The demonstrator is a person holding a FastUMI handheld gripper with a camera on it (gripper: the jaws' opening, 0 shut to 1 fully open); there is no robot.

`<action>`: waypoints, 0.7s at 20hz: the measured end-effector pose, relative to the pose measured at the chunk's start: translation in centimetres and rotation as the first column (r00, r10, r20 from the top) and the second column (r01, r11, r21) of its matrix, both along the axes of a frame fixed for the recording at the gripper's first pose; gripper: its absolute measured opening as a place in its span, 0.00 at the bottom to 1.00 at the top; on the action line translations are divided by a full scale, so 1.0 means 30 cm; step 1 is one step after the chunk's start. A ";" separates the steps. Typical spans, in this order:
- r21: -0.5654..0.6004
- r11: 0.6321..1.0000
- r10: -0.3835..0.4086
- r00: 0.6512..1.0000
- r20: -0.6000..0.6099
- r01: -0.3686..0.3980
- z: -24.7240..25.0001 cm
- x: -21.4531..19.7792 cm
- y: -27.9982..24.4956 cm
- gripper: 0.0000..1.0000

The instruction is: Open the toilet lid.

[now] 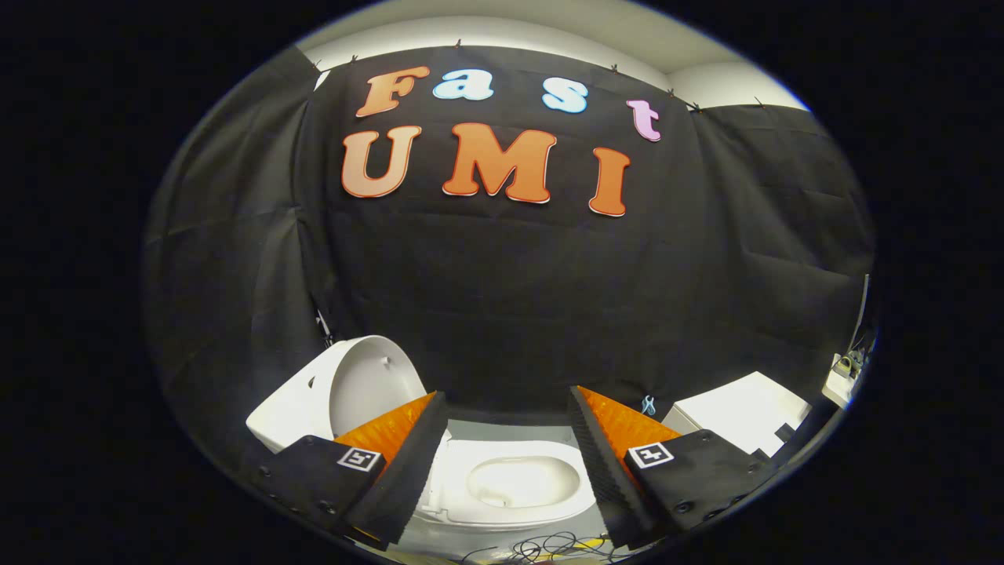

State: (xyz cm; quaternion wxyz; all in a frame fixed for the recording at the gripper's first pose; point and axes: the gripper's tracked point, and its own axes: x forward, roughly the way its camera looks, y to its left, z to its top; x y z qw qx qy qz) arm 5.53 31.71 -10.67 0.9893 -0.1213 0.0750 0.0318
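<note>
Lid [369, 384] stands raised at 10 o'clock of the bowl [514, 480]. Gripper [508, 439] fingers wide apart, apparently touching nothing.

toilet lid [369, 388]: lower edge hidden behind the left finger [392, 455] | seat [510, 479]: both sides covered by fingers | shelf clutter [847, 365]: too small to tell | cables [549, 545]: cut off
</note>
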 end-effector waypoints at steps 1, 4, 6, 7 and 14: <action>0.012 1.000 -0.004 1.000 0.004 0.004 0.020 0.006 -0.033 0.99; 0.046 0.999 -0.028 0.999 0.036 0.026 0.110 0.019 -0.128 0.99; 0.043 0.998 -0.056 0.996 0.066 0.054 0.166 0.019 -0.207 0.99; 0.047 0.997 -0.067 0.995 0.074 0.064 0.184 0.020 -0.241 0.99; 0.085 0.994 -0.083 0.990 0.112 0.073 0.283 -0.006 -0.350 0.99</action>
